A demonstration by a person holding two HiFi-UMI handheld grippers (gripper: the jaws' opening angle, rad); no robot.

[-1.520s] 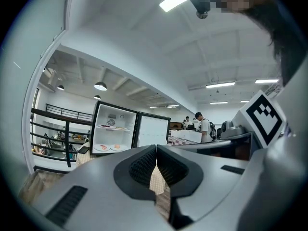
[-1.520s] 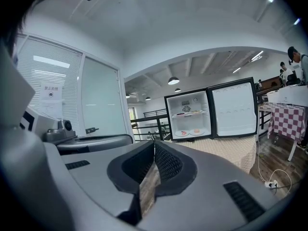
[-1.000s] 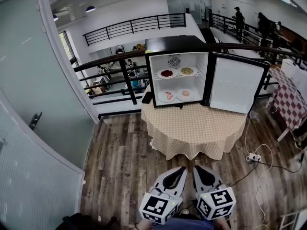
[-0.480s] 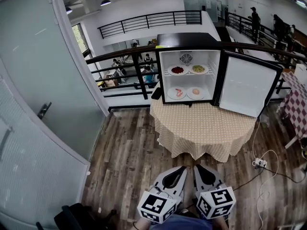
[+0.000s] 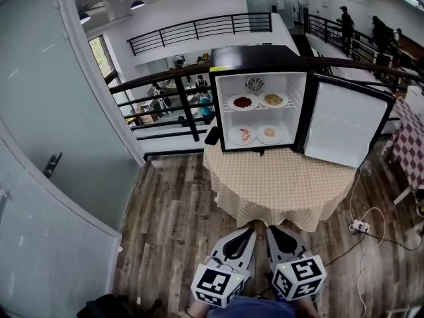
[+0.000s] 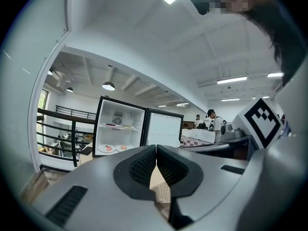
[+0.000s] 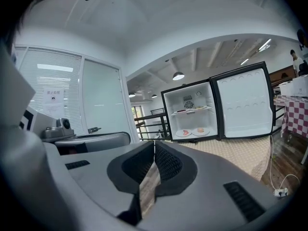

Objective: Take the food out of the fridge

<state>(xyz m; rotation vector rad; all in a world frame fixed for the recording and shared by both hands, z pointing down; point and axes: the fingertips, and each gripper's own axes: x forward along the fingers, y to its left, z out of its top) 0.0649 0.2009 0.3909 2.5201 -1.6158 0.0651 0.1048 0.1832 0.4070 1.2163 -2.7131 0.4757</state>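
Note:
A small black fridge stands on a round table, its door swung open to the right. Inside, two plates of food sit on the upper shelf and two on the lower shelf. My left gripper and right gripper are side by side at the bottom of the head view, well short of the table, both shut and empty. The fridge shows ahead in the left gripper view, and the fridge also in the right gripper view.
The table carries a beige patterned cloth that hangs down its sides. A black railing runs behind it. A glass wall with a door handle is at left. A power strip and cables lie on the wood floor at right.
The fridge and table appear slightly nearer and larger than a second ago. Both grippers keep their place side by side at the bottom of the view, still shut.

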